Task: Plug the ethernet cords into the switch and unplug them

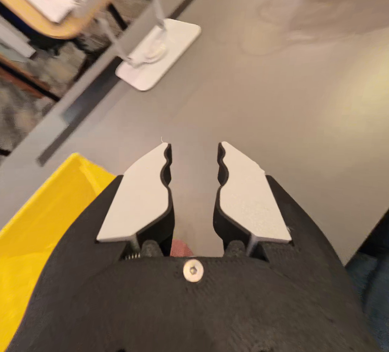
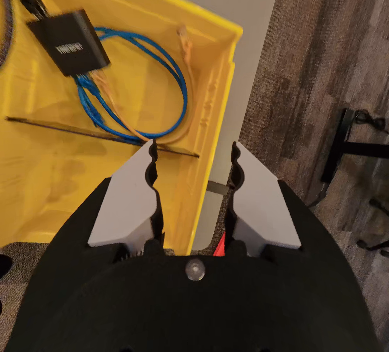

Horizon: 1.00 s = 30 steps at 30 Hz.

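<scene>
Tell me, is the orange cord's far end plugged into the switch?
No. That plug lies loose in the yellow bin, apart from the black switch.

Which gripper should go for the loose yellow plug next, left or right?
Right. The right gripper is open over the tray, with the yellow plug and switch ahead. The left gripper faces bare table, no cords in view.

Yellow tray (image 2: 221,93) on grey table (image 1: 273,99); white stand base (image 1: 174,47).
</scene>
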{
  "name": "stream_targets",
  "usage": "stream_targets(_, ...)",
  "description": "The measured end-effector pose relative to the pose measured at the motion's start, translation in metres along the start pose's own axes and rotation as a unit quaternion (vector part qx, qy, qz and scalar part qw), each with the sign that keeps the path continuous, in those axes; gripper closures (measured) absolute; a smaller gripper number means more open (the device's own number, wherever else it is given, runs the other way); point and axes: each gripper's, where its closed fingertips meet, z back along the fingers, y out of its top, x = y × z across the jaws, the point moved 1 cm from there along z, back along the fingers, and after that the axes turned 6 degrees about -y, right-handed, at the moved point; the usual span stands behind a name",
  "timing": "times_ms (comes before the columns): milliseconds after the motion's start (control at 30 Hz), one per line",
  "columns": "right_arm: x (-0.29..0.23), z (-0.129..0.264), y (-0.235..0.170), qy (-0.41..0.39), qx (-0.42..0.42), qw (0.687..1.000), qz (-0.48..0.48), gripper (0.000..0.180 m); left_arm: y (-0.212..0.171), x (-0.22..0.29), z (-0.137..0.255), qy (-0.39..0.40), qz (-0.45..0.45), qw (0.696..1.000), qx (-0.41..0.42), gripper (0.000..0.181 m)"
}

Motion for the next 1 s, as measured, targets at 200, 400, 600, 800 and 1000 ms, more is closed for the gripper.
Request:
stream_targets(200,0.011,-0.043,-0.063,0.019,-0.054,0.998,-0.022,0.112,-0.025,-0.089,0.09,0.137,0.038,0.99,-0.024,0.133)
stream_targets(400,-0.016,-0.073,-0.085,0.095,-0.056,0.993,-0.036,0.143,-0.149,-0.162,0.149,0.21,0.176,0.949,-0.159,0.098)
stream_targets(600,-0.031,-0.07,-0.066,0.098,0.005,0.994,-0.048,0.171,-0.252,-0.161,0.153,0.136,0.325,0.912,-0.209,0.077)
stream_targets(800,-0.081,-0.06,-0.044,0.151,0.043,0.985,-0.072,0.159,-0.269,-0.139,0.12,0.031,0.356,0.918,-0.173,0.127)
stream_targets(1000,-0.157,-0.044,-0.013,0.206,0.089,0.972,-0.076,0.14,-0.258,-0.139,0.108,0.028,0.384,0.912,-0.138,0.153)
